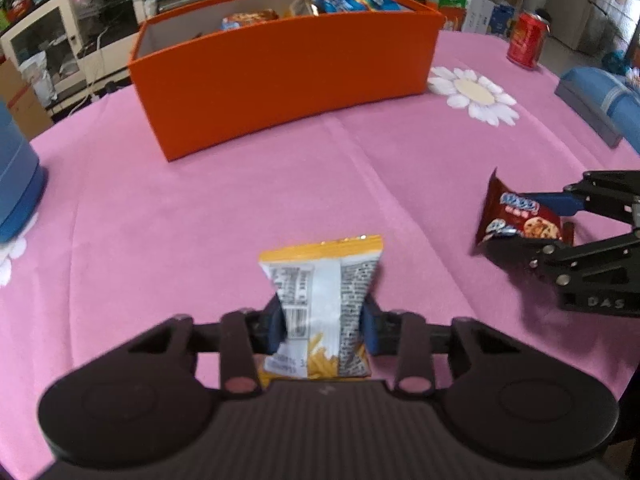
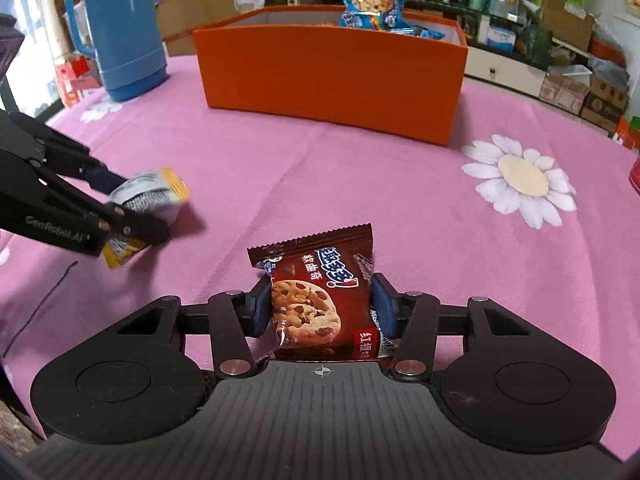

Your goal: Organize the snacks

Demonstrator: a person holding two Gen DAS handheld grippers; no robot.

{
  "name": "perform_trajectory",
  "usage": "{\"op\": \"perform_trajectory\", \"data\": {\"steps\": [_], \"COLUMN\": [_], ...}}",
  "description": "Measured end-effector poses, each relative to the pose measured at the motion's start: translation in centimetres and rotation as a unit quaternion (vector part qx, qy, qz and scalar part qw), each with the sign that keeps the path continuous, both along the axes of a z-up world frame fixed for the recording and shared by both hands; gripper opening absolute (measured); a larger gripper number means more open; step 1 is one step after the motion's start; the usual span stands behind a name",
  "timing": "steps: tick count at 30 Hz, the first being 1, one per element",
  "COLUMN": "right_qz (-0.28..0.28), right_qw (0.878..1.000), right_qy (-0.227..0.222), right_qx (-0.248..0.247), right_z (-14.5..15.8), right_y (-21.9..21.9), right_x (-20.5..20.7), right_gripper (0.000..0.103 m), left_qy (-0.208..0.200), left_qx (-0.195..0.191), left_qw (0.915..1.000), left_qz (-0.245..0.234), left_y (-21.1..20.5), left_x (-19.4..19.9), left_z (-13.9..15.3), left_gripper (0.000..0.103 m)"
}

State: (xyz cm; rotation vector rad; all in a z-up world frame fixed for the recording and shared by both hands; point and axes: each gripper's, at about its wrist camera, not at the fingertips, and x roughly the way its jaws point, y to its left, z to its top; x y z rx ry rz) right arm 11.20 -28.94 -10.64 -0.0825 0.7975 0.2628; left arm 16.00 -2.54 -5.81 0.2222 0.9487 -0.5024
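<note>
Pink tablecloth (image 1: 200,200): yellow snack packet (image 1: 324,304) squeezed between left fingers (image 1: 276,328).

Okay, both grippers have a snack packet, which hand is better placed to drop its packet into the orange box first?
Probably the right. Both are shut on packets: the left gripper on the yellow packet, the right gripper on the brown cookie packet. In the right wrist view, the orange box sits nearer and straight ahead.

left wrist: rides left gripper (image 1: 325,330), faces forward-down, close above cloth (image 1: 200,200) | right wrist: rides right gripper (image 2: 322,308), same tilt, close | shared: box (image 1: 280,76) ahead, each other's gripper sideways
</note>
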Motion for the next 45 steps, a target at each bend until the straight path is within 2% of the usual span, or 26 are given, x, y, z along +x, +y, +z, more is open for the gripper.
{"op": "perform_trajectory", "data": {"steps": [3,5,9,13,17,21,25,30,32,37,38,41,45], "right_qz": [-0.006,-0.009,-0.024,-0.034,-0.051,-0.066,-0.047,-0.033,-0.026,-0.017,-0.016,-0.012,-0.015], "right_qw": [0.999,0.997,0.992,0.985,0.978,0.976,0.973,0.981,0.983,0.985,0.985,0.986,0.983], "right_qy": [-0.029,-0.046,-0.085,-0.132,-0.16,-0.16,-0.158,-0.145,-0.152,-0.16,-0.162,-0.162,-0.171], "right_qx": [0.036,0.066,0.093,0.105,0.125,0.13,0.16,0.127,0.098,0.061,0.055,0.045,0.07], "right_z": [2.2,3.9,7.2,10.1,10.9,10.6,10.1,7.6,7.0,6.3,6.2,6.2,7.3], "right_y": [-0.6,-1.0,-1.3,-0.9,-0.9,-0.3,2.2,4.5,5.2,6.3,6.5,7.1,6.5], "right_x": [0.0,0.9,5.4,10.6,14.8,18.1,20.5,22.7,22.7,22.7,22.6,22.3,21.6], "right_gripper": [0.033,0.033,0.033,0.033,0.033,0.033,0.033,0.033,0.033,0.033,0.033,0.034,0.042], "left_qy": [-0.009,-0.031,-0.068,-0.082,-0.077,-0.07,-0.073,-0.06,-0.069,-0.075,-0.08,-0.098,-0.125], "left_qx": [-0.037,-0.068,-0.113,-0.143,-0.141,-0.138,-0.146,-0.114,-0.104,-0.111,-0.11,-0.11,-0.121], "left_qw": [0.9991,0.9967,0.9883,0.9807,0.9797,0.9781,0.9723,0.9746,0.9753,0.975,0.975,0.9742,0.9683], "left_qz": [0.017,0.034,0.077,0.105,0.121,0.139,0.168,0.183,0.182,0.177,0.176,0.171,0.179], "left_y": [0.8,1.4,2.6,2.8,1.6,0.5,0.5,1.0,1.0,1.6,1.6,1.7,2.4], "left_x": [0.9,2.2,6.0,10.4,14.7,18.1,19.8,21.5,21.6,21.3,21.2,20.6,19.5], "left_z": [1.9,4.1,8.2,10.5,10.3,9.4,8.6,6.4,6.2,6.2,6.3,6.9,8.4], "left_gripper": [0.034,0.034,0.034,0.034,0.034,0.034,0.03,0.03,0.03,0.033,0.041,0.058,0.06]}}
